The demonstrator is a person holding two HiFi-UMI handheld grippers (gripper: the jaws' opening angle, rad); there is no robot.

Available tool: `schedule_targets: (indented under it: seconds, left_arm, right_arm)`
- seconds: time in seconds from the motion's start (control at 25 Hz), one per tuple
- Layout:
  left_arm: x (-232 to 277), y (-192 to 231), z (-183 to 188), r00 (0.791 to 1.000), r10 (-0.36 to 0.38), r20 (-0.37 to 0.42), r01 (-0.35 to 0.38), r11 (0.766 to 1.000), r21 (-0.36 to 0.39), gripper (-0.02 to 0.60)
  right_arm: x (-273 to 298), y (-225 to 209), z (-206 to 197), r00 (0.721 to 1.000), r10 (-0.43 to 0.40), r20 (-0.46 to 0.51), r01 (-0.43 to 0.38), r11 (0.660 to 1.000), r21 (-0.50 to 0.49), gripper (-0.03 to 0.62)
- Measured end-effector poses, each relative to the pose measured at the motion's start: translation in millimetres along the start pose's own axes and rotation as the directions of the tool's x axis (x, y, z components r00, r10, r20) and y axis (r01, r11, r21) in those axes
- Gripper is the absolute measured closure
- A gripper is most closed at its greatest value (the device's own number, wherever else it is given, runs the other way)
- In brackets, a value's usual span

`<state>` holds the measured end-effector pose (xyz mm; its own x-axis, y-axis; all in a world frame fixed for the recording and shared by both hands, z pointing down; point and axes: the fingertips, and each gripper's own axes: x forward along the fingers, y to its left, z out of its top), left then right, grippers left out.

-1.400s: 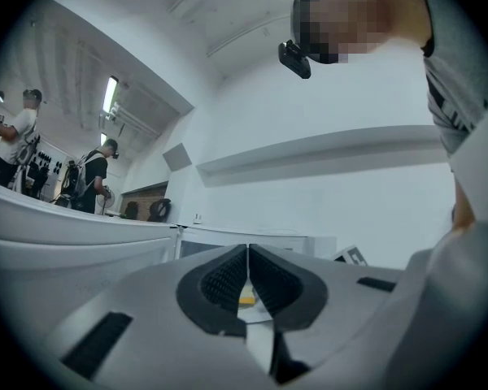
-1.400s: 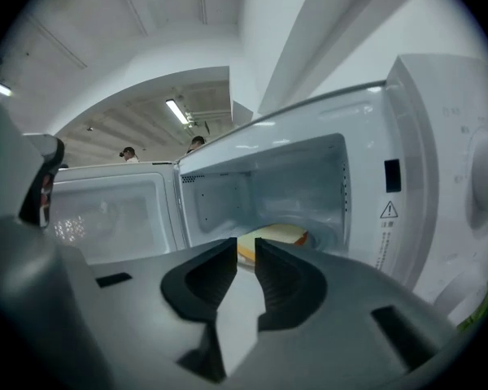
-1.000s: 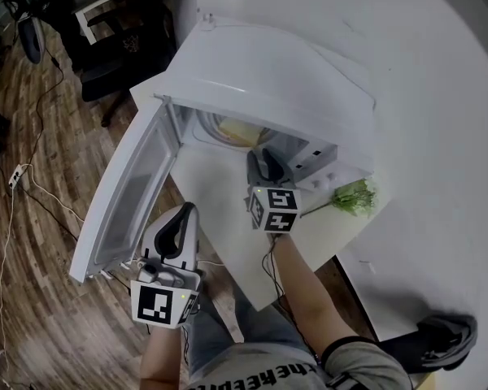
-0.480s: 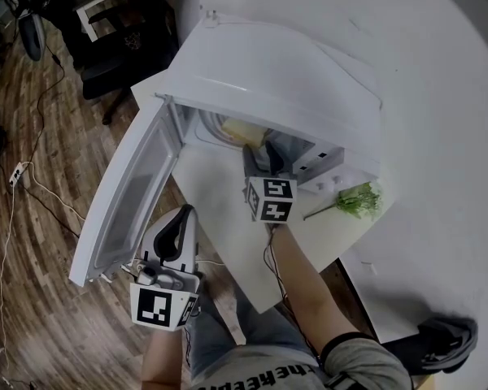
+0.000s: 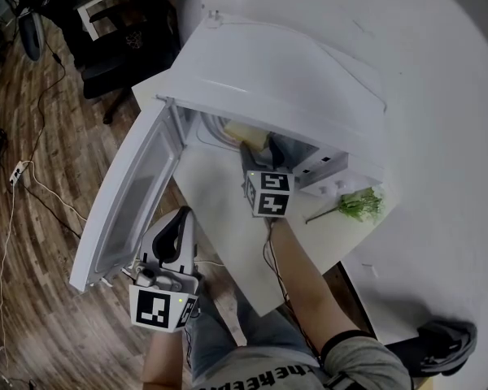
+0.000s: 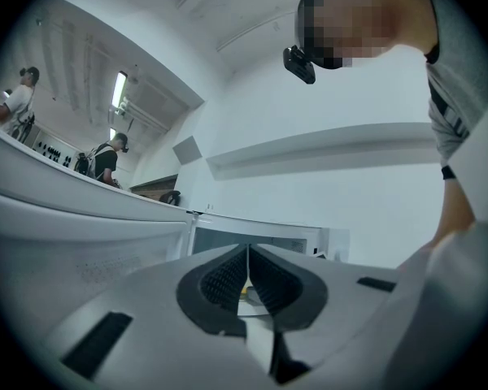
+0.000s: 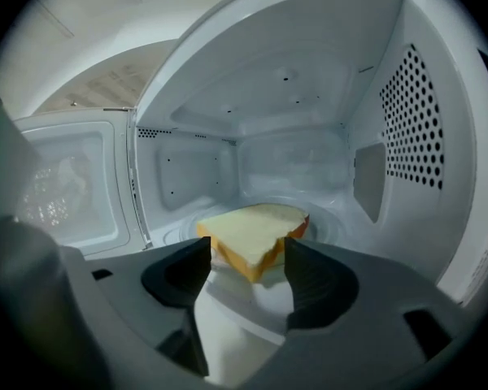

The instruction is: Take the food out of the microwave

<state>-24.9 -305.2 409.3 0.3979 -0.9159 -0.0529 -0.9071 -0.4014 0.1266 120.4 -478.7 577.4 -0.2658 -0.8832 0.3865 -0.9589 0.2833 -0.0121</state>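
At the far left the microwave's door [image 5: 128, 192] stood swung wide, out over the floor. Just right of its near edge the left gripper [image 5: 181, 218] hung low and close to the person, well apart from the oven. Its fingers [image 6: 220, 279] were pressed together with nothing between them.

The microwave [image 5: 285, 71] sat on the white counter [image 5: 224, 218], and the food [image 7: 256, 232], a pale yellow wedge with an orange rind, lay inside on the turntable [image 7: 329, 222], near the cavity's front. The right gripper [image 7: 246, 257] was at the oven's mouth, tilted slightly down. Its fingers [image 7: 177, 279] were spreading and stood wide, one on each side of the wedge's near corner, with no pad touching it. The grasp was not yet made.

Further right a green sprig [image 5: 358, 204] lay on the counter, clear of the work.

The risks look to lie in the approach and the squeeze. If the gripper advances off-centre, one finger could butt the wedge's edge and shove it deeper across the turntable instead of straddling it. The wedge looks soft, so a hard pinch on its narrow corner may crush or tear it. A shallow hold there could also let it droop and drop on the way out.
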Motion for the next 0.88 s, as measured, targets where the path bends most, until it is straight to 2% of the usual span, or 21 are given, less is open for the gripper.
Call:
schedule_targets:
  seconds: [0.32,0.4,0.44,0.72,0.88]
  left_arm:
    - [3.2,6.3,-0.4,1.000,0.010,-0.002,-0.010,1.000,-0.006,0.571]
    - [3.8,6.6,-0.9,1.000,0.009,-0.004,-0.009,1.000,-0.006,0.571]
    - [3.8,6.6,-1.1,1.000,0.009,-0.004,-0.009,1.000,-0.006,0.571]
    - [2.9,9.3,-1.8,1.000,0.010,-0.007,-0.010,1.000,-0.008,0.571]
    - [1.4,10.0,-2.0,1.000,0.011,-0.007,-0.011,1.000,-0.009,0.571]
  right_arm:
    - [5.2,-1.9,-1.2,0.999,-0.026,-0.030,0.026,1.000,-0.009,0.301]
    - [4.7,-2.3,-0.7,0.999,-0.031,-0.029,0.030,0.999,-0.013,0.321]
    - [4.5,-2.0,-0.1,0.999,-0.031,-0.026,0.031,0.999,-0.016,0.352]
    - [7.3,-0.7,0.0,0.998,-0.050,-0.037,0.049,0.998,-0.026,0.344]
    - [6.7,0.3,0.3,0.998,-0.047,-0.039,0.046,0.998,-0.033,0.378]
